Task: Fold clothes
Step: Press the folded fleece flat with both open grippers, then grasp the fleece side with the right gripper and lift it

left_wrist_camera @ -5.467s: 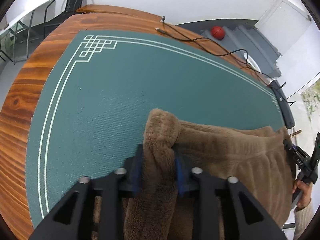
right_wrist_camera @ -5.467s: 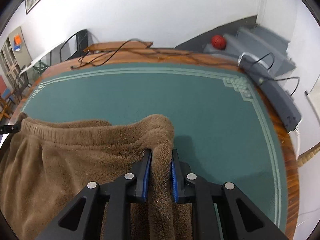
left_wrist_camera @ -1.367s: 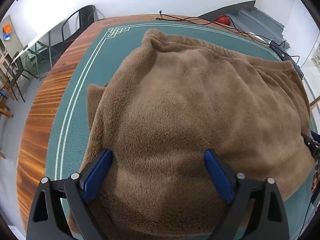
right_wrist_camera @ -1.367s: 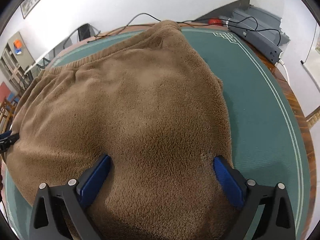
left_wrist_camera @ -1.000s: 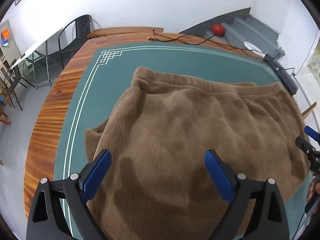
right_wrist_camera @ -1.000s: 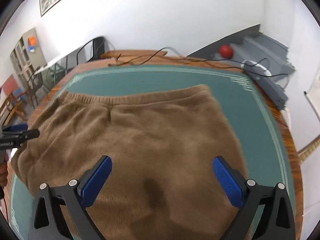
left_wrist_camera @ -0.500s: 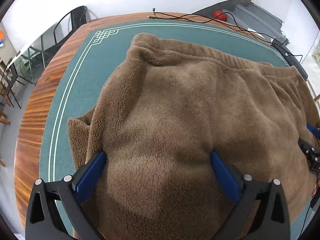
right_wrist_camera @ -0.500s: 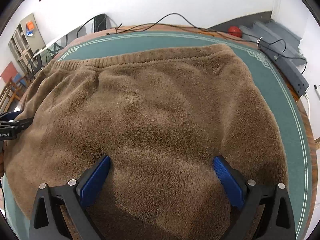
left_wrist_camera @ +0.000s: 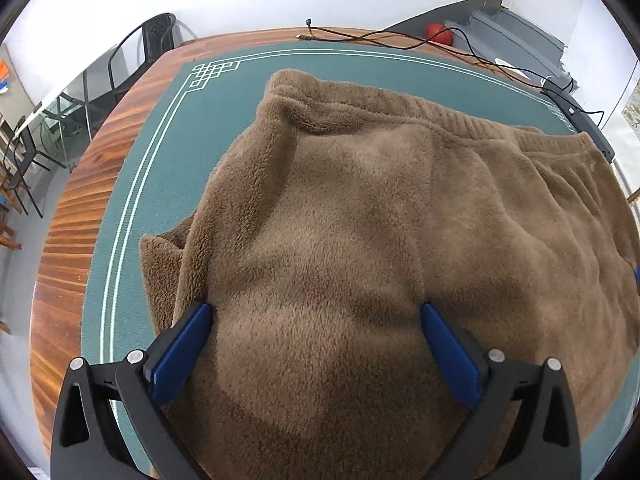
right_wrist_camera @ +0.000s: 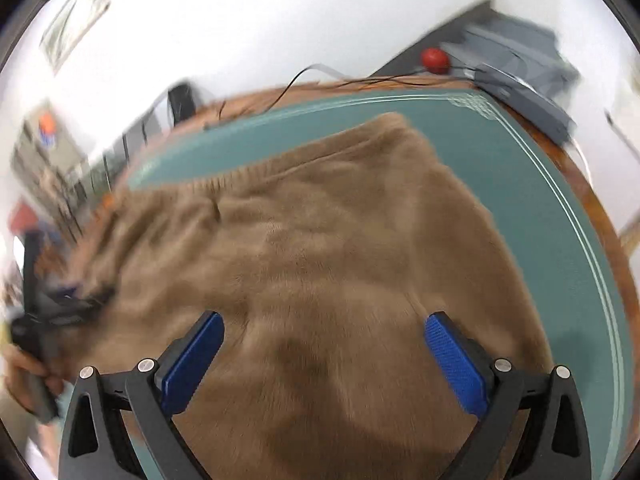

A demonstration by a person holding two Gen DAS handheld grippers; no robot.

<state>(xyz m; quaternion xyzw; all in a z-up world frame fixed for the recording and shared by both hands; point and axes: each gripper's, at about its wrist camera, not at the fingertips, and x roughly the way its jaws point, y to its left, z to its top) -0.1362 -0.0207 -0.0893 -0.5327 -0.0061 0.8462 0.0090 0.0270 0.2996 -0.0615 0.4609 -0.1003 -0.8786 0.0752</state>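
A brown fleece garment [left_wrist_camera: 360,220] lies folded over on the green mat [left_wrist_camera: 168,168], its ribbed waistband along the far edge. A lower layer sticks out at its left side. My left gripper [left_wrist_camera: 316,320] is open, its blue pads spread wide just above the near part of the fleece. My right gripper [right_wrist_camera: 324,332] is open too, above the garment [right_wrist_camera: 320,240] near its right side. The right wrist view is motion-blurred. The left gripper's body and the holding hand show at the far left of that view [right_wrist_camera: 36,320].
The mat covers a wooden table [left_wrist_camera: 80,208]. Black cables [left_wrist_camera: 400,40] and a grey power strip [right_wrist_camera: 528,100] lie along the far and right edges. A red ball [left_wrist_camera: 438,34] and grey steps are beyond the table; chairs stand at the left.
Earlier both grippers were shut on the waistband; they let go and are open. In the last half second the right gripper swung and lifted, blurring its view; the left one barely moved.
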